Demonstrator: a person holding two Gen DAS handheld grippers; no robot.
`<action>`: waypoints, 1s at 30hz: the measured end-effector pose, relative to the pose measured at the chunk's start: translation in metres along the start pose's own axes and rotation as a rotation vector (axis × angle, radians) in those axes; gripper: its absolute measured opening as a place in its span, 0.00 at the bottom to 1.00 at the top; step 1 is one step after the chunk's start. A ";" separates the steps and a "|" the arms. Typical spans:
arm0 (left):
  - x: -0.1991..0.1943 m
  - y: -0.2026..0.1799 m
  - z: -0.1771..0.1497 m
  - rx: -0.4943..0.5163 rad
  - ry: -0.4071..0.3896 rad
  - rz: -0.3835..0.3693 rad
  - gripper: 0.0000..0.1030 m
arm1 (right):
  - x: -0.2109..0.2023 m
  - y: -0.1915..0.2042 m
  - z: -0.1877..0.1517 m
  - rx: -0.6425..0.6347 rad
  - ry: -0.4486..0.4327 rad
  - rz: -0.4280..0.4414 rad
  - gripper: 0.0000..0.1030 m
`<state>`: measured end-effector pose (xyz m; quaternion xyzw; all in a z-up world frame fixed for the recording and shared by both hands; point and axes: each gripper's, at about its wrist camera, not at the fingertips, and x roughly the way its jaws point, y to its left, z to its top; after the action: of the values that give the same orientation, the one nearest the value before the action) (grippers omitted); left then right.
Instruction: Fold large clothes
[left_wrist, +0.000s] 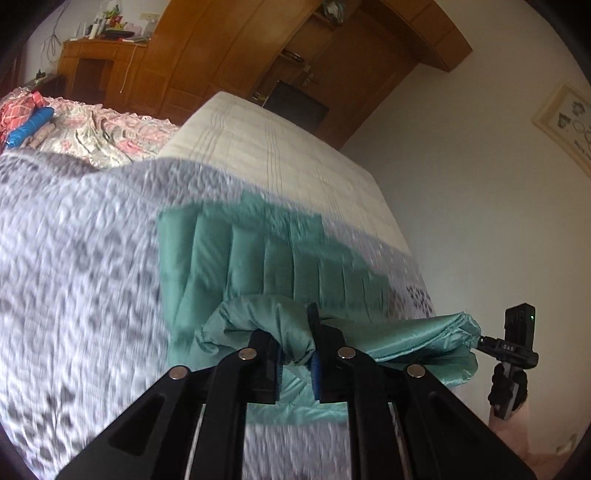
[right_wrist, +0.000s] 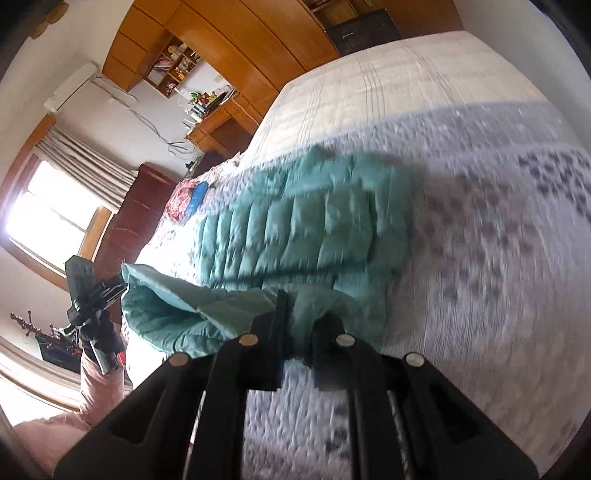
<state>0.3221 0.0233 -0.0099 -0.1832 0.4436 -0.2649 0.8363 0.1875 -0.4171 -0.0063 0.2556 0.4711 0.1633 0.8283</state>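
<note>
Both pairs of fingers pinch the near hem of the green quilted jacket (left_wrist: 266, 258): left gripper (left_wrist: 297, 345), right gripper (right_wrist: 297, 325). The jacket lies on the grey patterned blanket (left_wrist: 74, 258). We should carry both corners level, so the fold lands straight.

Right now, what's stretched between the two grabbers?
A lifted edge of the green puffy jacket spans from left gripper to right gripper, seen in both views.
</note>
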 end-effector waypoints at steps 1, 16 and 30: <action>0.008 0.001 0.011 -0.001 -0.002 0.006 0.11 | 0.005 -0.002 0.012 0.002 0.002 -0.004 0.09; 0.170 0.074 0.133 -0.111 0.061 0.144 0.11 | 0.138 -0.064 0.162 0.135 0.089 -0.019 0.09; 0.254 0.121 0.153 -0.200 0.178 0.168 0.18 | 0.221 -0.123 0.193 0.274 0.187 -0.011 0.13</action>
<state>0.6029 -0.0232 -0.1565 -0.2037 0.5540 -0.1638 0.7904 0.4691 -0.4566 -0.1492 0.3472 0.5654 0.1162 0.7391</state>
